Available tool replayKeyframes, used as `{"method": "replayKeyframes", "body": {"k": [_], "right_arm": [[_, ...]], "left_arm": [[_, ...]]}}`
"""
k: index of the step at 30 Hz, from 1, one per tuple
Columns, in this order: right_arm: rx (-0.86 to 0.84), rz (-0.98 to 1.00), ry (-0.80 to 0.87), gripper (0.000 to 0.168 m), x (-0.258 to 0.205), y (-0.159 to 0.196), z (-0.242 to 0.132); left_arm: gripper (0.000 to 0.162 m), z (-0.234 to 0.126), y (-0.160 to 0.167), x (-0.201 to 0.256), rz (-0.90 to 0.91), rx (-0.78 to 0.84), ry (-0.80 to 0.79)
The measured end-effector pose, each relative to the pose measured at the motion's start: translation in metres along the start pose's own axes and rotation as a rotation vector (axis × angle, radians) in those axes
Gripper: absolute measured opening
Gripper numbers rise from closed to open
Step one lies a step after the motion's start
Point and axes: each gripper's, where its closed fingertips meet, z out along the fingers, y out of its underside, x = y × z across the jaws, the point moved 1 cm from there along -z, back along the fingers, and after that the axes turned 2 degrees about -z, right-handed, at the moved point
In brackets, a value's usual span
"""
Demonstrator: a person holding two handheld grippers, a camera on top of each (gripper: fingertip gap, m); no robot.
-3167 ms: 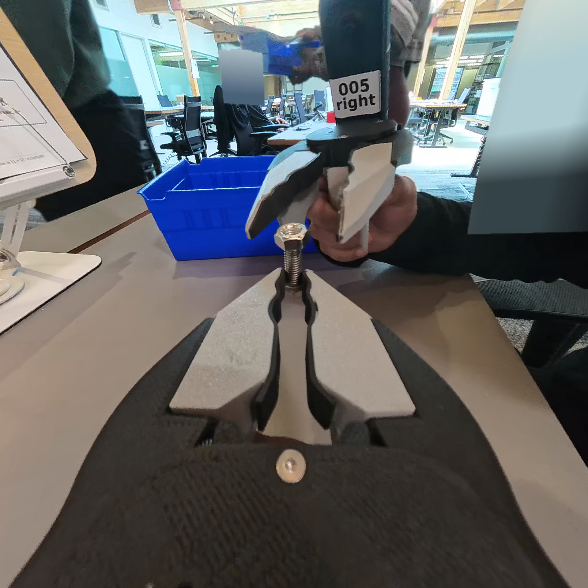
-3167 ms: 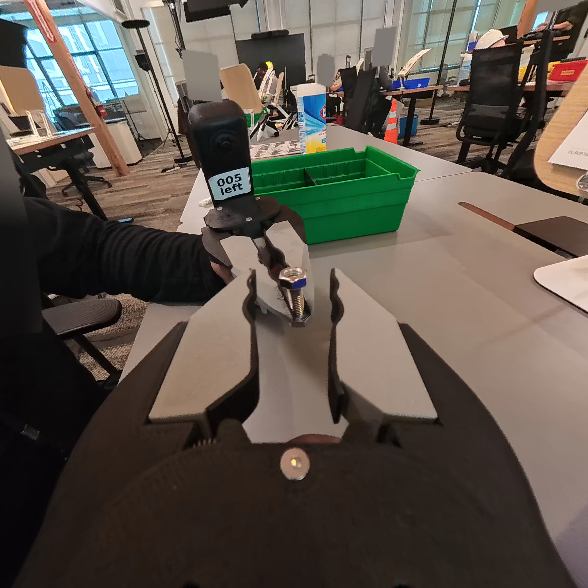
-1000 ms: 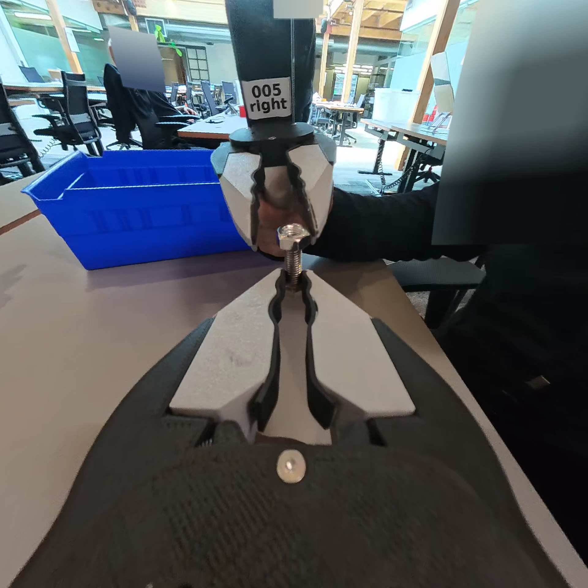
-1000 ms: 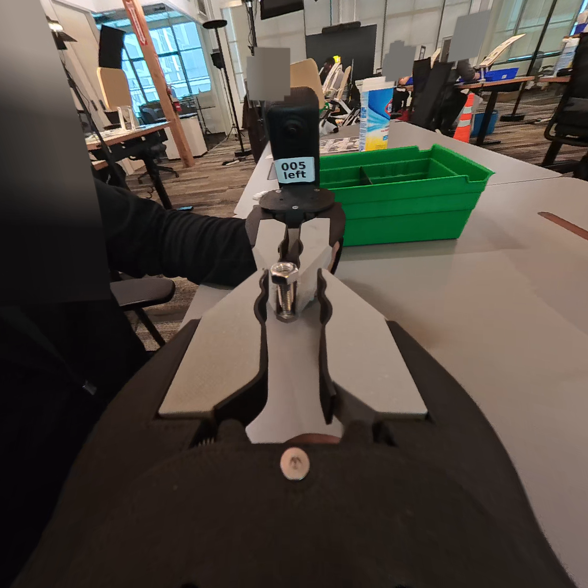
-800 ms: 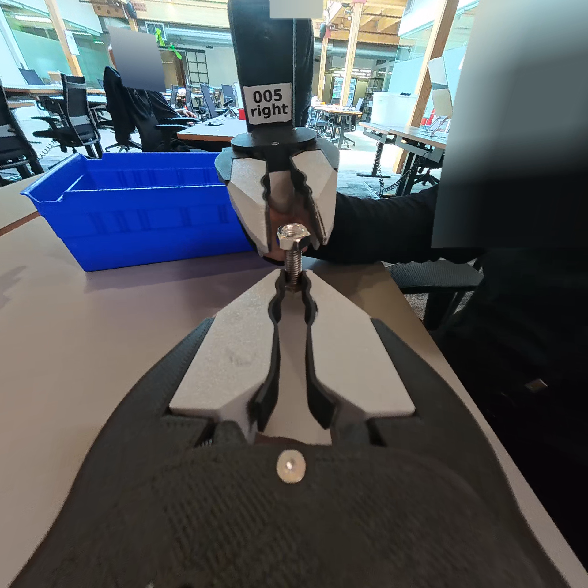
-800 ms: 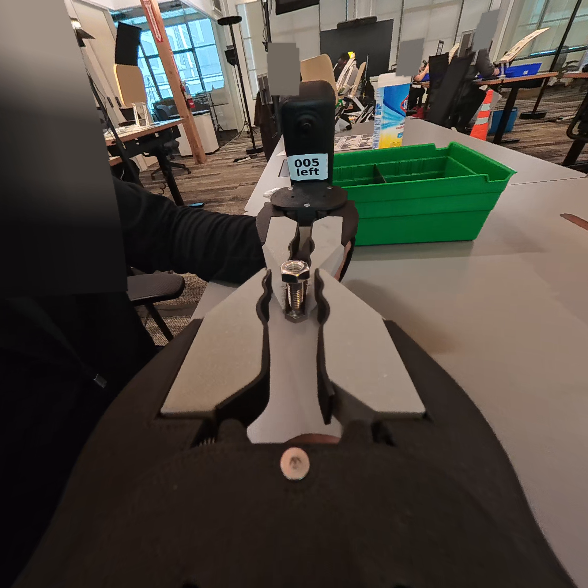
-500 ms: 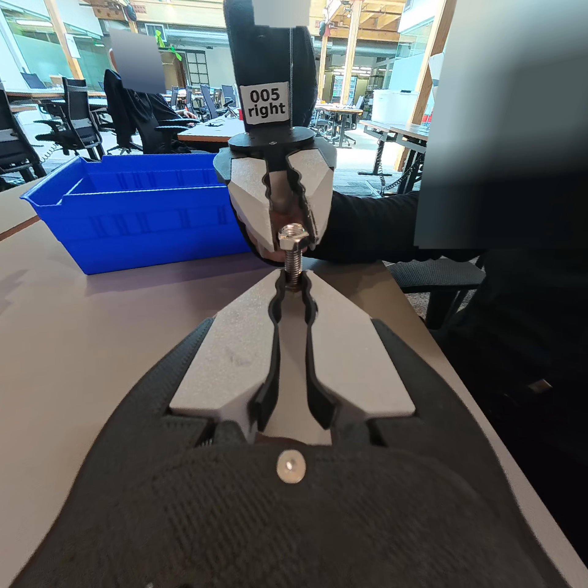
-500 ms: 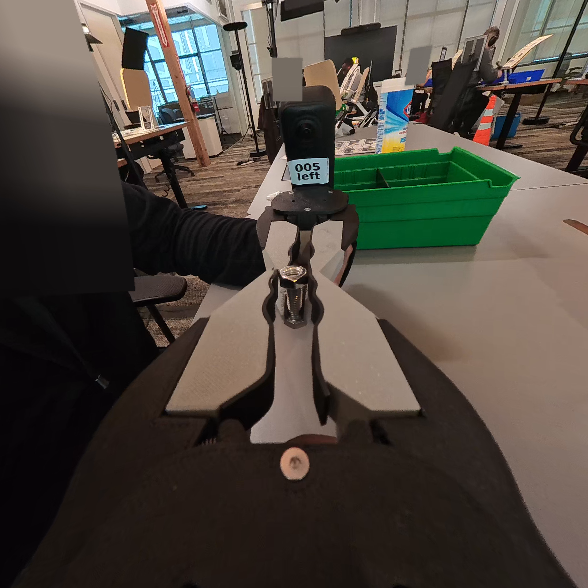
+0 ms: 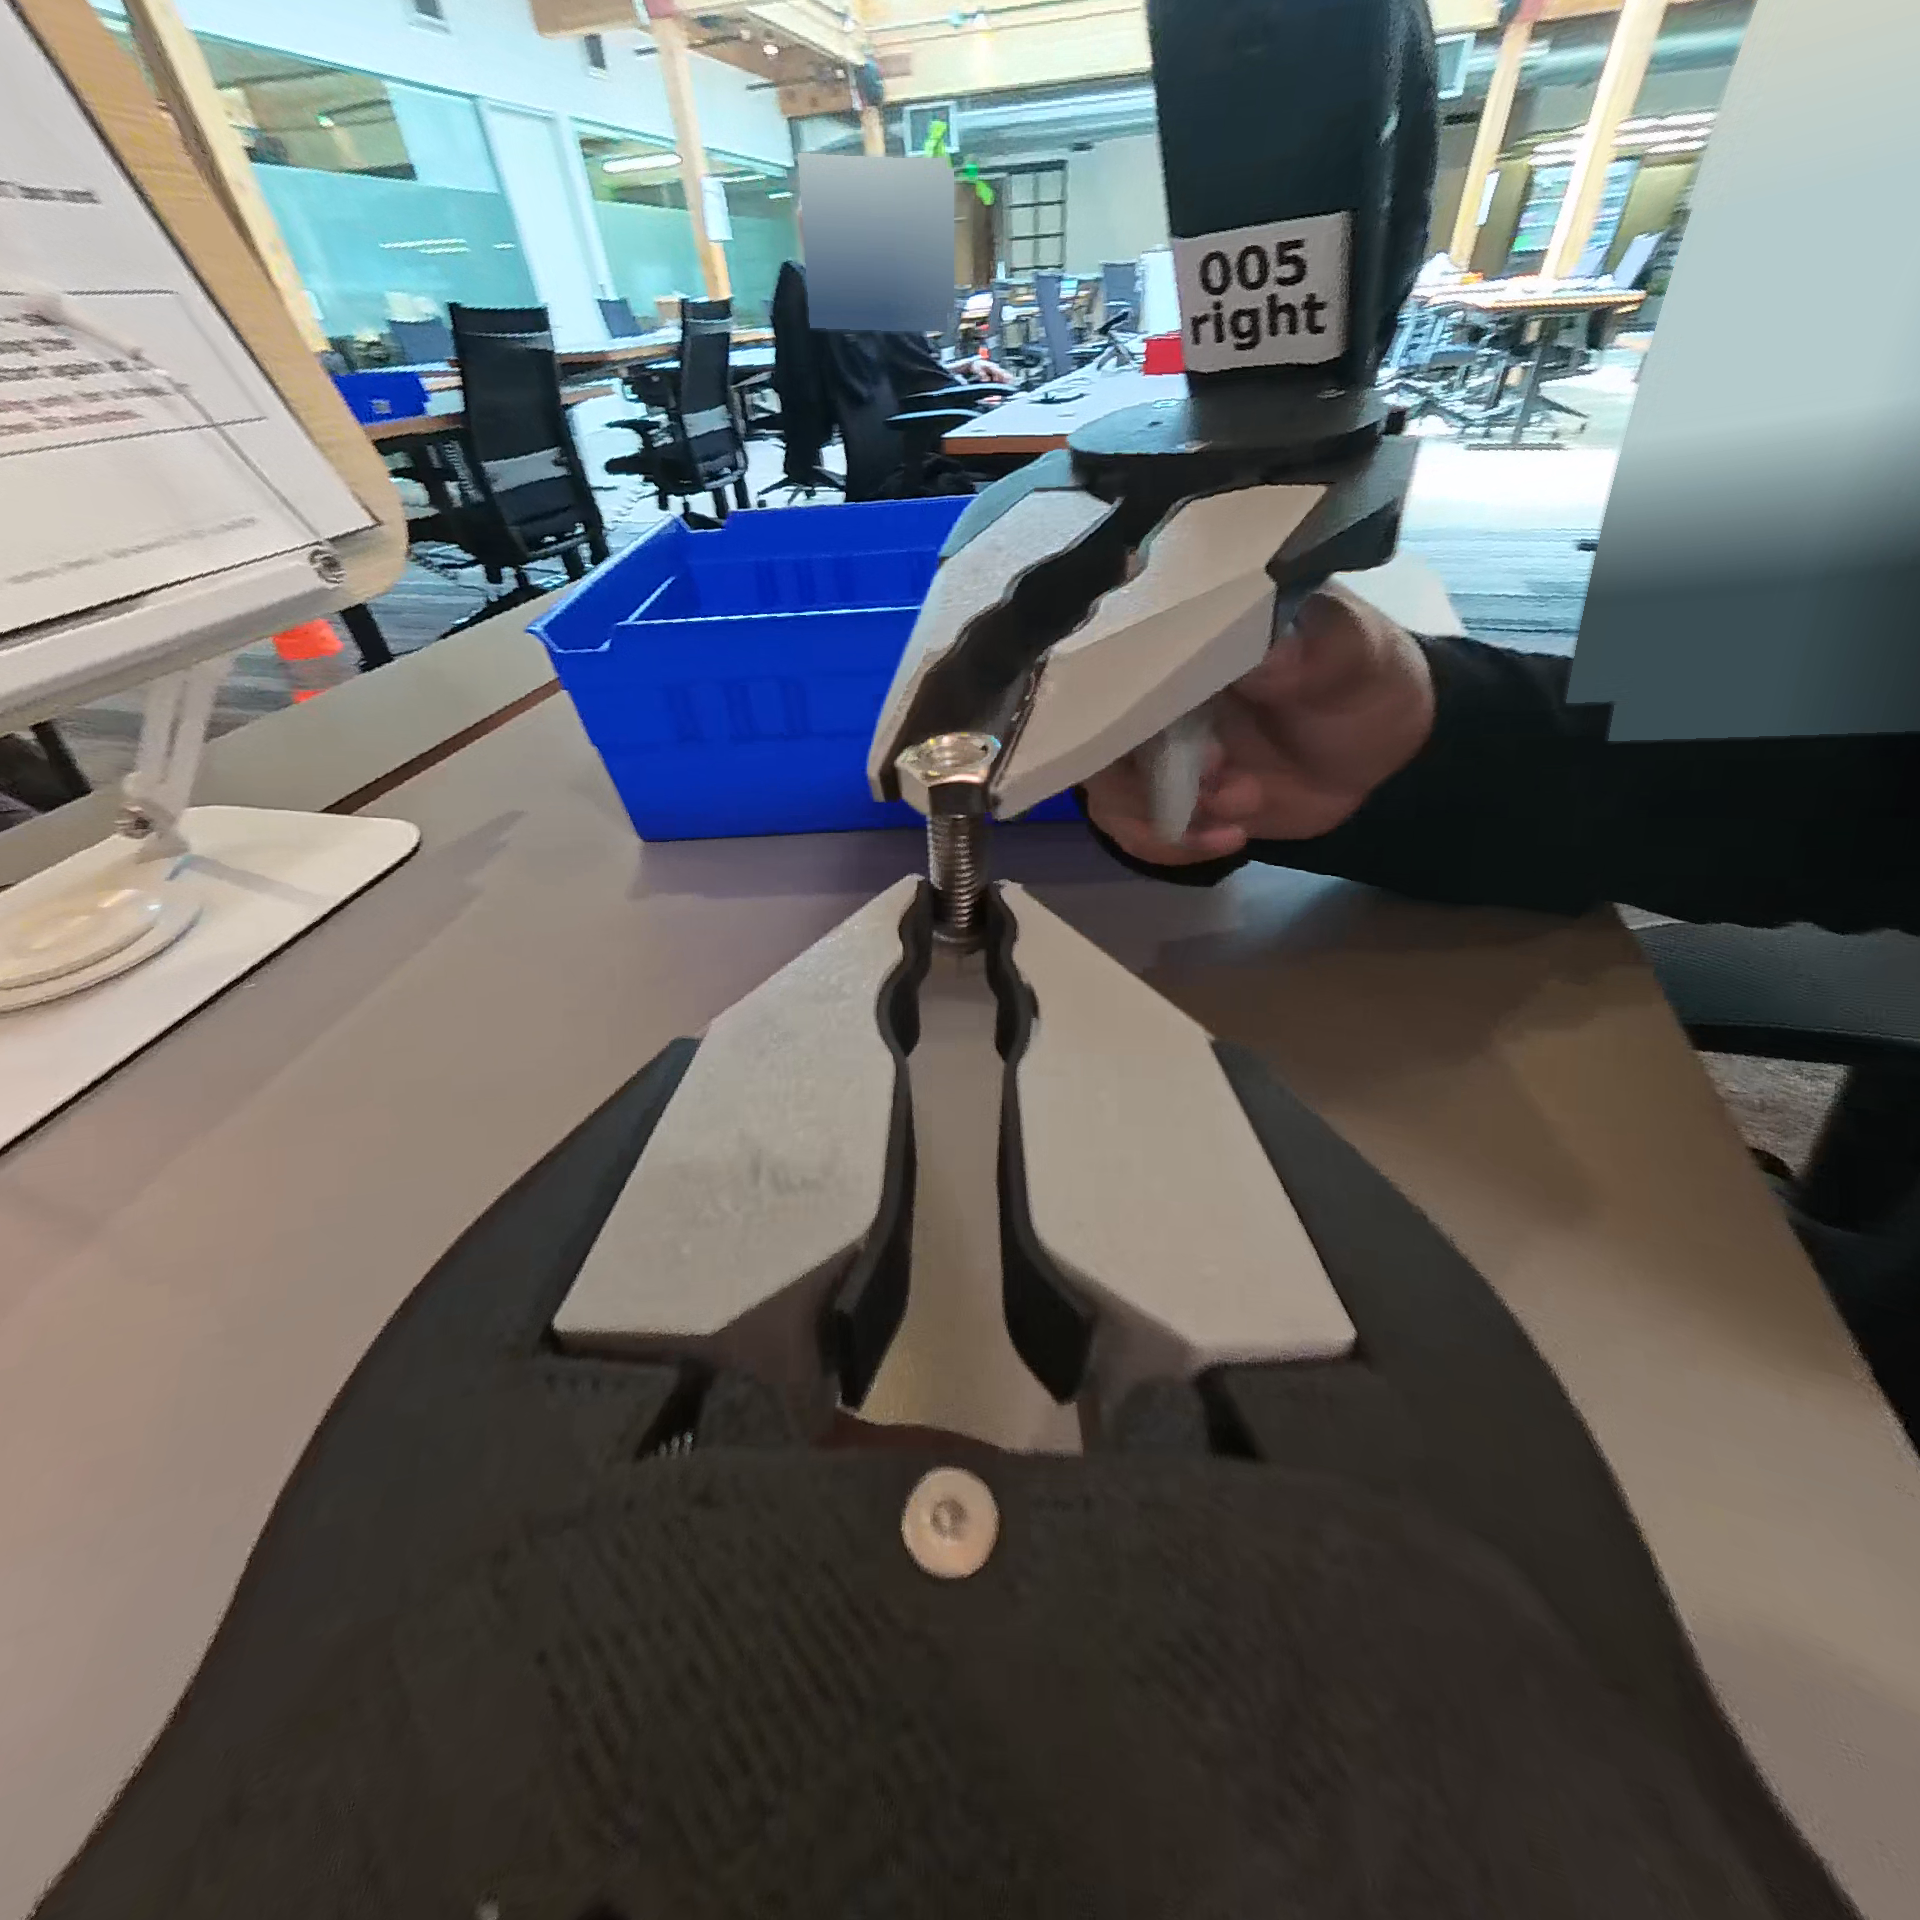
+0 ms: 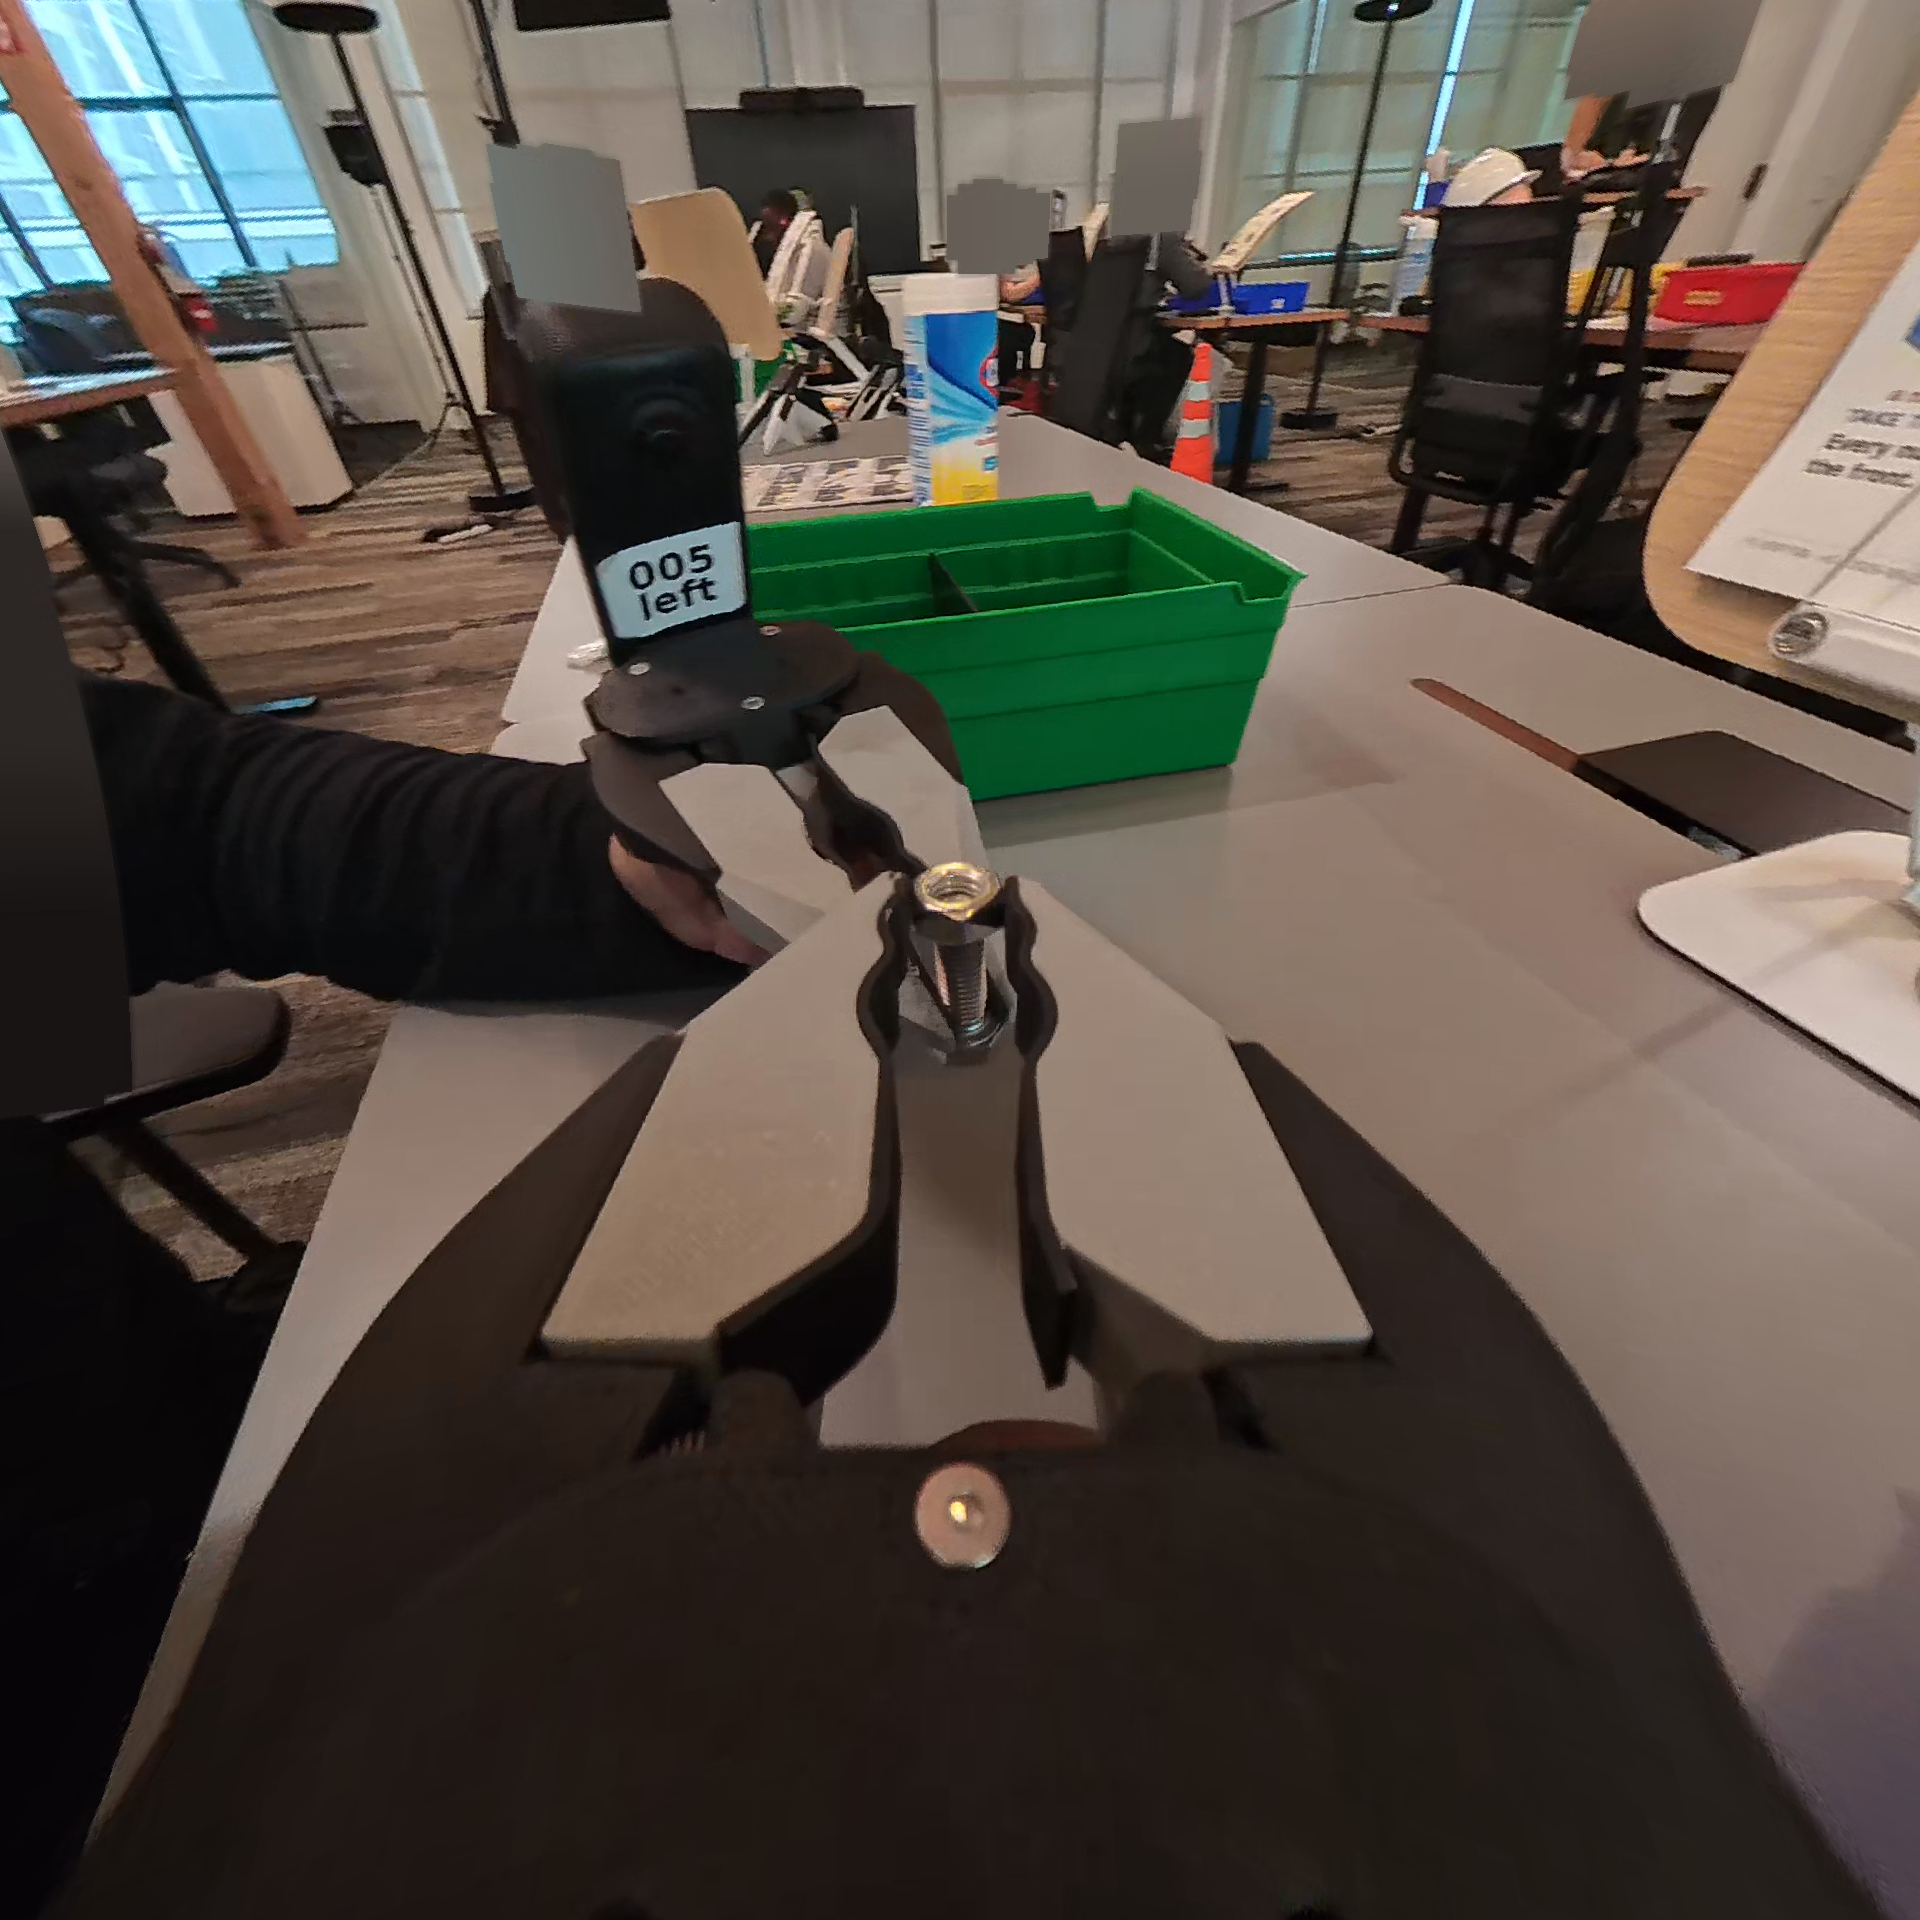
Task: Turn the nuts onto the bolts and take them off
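Observation:
A steel bolt (image 9: 954, 852) stands upright above the grey table (image 9: 416, 1039). My left gripper (image 9: 961, 920) is shut on its lower end, near the head. A hex nut (image 9: 948, 764) sits at the top of the thread, and my right gripper (image 9: 948, 781) is shut on it, reaching in from the upper right. In the right wrist view my right gripper (image 10: 956, 916) pinches the nut (image 10: 956, 894), with the bolt (image 10: 964, 982) hanging below between the fingers. The left gripper (image 10: 883, 857) comes in from the left there, its tips partly hidden.
A blue bin (image 9: 769, 665) stands behind the bolt in the left wrist view. A green divided bin (image 10: 1039, 644) and a wipes canister (image 10: 951, 400) stand farther back in the right wrist view. A sign stand with a white base (image 10: 1818, 935) is at the side. The table edge runs near the person's sleeve (image 10: 364, 831). Left and right tips are no more than a few centimetres apart.
The right gripper has swung around the bolt with the nut in it, from straight opposite the left gripper to an angle. The left gripper still holds the bolt.

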Motion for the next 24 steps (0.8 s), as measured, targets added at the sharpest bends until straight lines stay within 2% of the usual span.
{"method": "replayKeyframes", "body": {"k": [9, 24], "right_arm": [[0.014, -0.007, 0.185, 0.014, 0.012, 0.000, 0.004], [0.024, 0.018, 0.399, 0.014, 0.024, 0.004, 0.013]], "left_arm": [[0.007, 0.002, 0.000, -0.013, 0.038, -0.019, -0.181], [0.007, 0.001, 0.007, -0.027, 0.012, -0.043, -0.311]]}}
